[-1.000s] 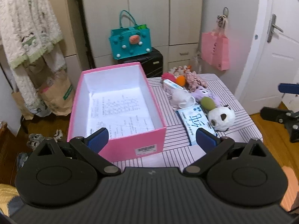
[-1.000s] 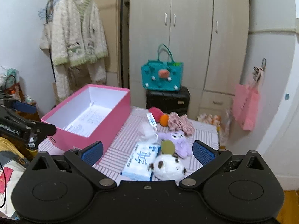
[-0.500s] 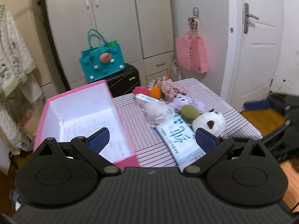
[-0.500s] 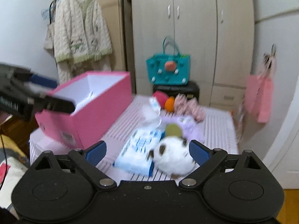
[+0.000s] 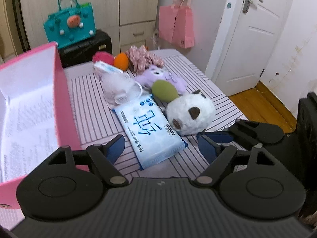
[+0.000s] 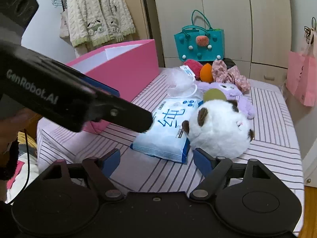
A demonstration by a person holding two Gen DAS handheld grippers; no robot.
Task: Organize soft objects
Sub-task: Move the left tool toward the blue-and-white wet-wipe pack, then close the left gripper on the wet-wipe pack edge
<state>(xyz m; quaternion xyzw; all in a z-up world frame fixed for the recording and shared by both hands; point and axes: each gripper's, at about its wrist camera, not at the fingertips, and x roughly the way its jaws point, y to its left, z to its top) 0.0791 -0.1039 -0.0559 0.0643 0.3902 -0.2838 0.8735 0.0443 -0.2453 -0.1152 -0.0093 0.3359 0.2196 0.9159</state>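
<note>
A blue-and-white tissue pack [image 5: 146,130] lies on the striped table beside a white panda plush [image 5: 190,113]. Behind them sit a green sponge [image 5: 164,91], a purple plush [image 5: 158,75], a white puff, an orange ball and a floral fabric piece. My left gripper [image 5: 161,148] hovers low over the pack's near end; its jaws are closing, and the pads are clear of the pack. My right gripper [image 6: 157,158] is just short of the pack [image 6: 168,130] and the panda [image 6: 218,130]. Its jaws are closing too, with nothing pressed between them.
An open pink box [image 5: 59,91] with paper inside stands at the table's left. A teal bag on a black case, a wardrobe and a hanging pink bag stand behind. A white door is at the right. The left gripper's finger [image 6: 118,115] crosses the right wrist view.
Both grippers have dropped toward the table and closed in on the tissue pack and panda. The left view swung right, away from the pink box. Both pairs of jaws have narrowed.
</note>
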